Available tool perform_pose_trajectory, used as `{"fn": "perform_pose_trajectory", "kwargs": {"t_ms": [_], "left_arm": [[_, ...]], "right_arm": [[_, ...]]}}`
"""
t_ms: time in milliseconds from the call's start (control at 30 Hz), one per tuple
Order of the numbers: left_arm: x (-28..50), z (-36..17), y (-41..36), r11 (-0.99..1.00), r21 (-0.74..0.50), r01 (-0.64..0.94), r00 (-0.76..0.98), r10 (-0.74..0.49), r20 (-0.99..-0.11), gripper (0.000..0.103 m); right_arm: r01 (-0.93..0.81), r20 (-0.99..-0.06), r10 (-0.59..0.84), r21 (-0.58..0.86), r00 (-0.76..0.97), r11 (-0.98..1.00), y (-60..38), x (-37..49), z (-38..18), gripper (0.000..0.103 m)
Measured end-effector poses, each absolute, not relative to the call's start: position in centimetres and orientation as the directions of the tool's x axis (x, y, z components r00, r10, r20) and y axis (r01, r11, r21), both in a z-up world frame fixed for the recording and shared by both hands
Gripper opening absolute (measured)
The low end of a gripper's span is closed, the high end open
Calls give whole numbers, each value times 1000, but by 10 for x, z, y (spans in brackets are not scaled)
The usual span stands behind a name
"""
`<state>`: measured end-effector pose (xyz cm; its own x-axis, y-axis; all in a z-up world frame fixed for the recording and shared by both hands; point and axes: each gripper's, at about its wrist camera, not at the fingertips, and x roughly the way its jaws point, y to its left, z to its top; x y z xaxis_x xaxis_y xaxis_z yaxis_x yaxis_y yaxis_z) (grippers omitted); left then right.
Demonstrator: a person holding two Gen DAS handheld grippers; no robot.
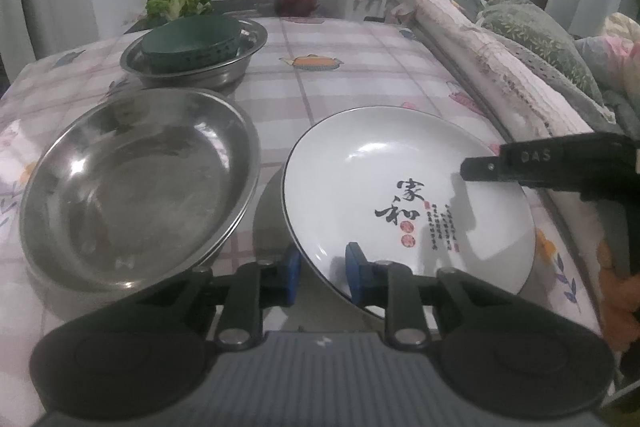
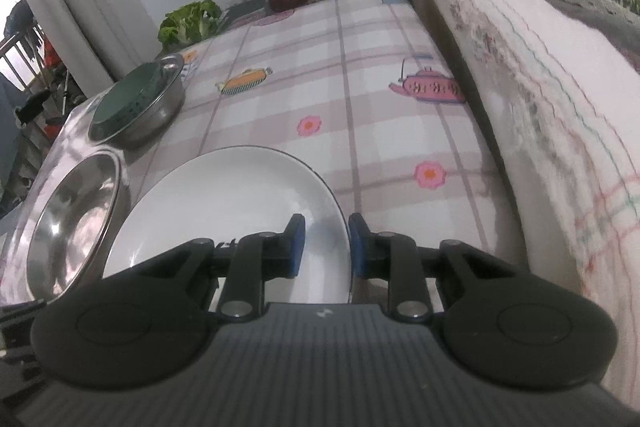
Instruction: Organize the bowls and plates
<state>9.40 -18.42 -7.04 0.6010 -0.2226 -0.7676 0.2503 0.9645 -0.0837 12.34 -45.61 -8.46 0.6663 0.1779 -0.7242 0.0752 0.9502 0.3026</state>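
- The white plate (image 1: pixel 400 195) lies on the table (image 1: pixel 360 75), near and to the right, beside the steel dish (image 1: pixel 132 183) on its left.
- The left gripper (image 1: pixel 323 277) has its jaws closed on the plate's near rim; the right gripper (image 2: pixel 326 247) clamps the right rim.
- Both grips look set, so the step in hand is picking up the plate.
- Next, I judge, both hands must lift together and level, perhaps toward the far steel bowl (image 1: pixel 192 67) holding 1 green bowl (image 1: pixel 188 41).
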Motion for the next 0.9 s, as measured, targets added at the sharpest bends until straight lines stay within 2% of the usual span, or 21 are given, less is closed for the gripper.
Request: {"fn": "perform_pose_trajectory", "kwargs": {"t_ms": [900], "left_arm": [[33,-65,-139,965,-74,250,567,-208,-797,29]], "right_arm": [[78,-709,243,388,662,919,-412,17,-86,27]]}}
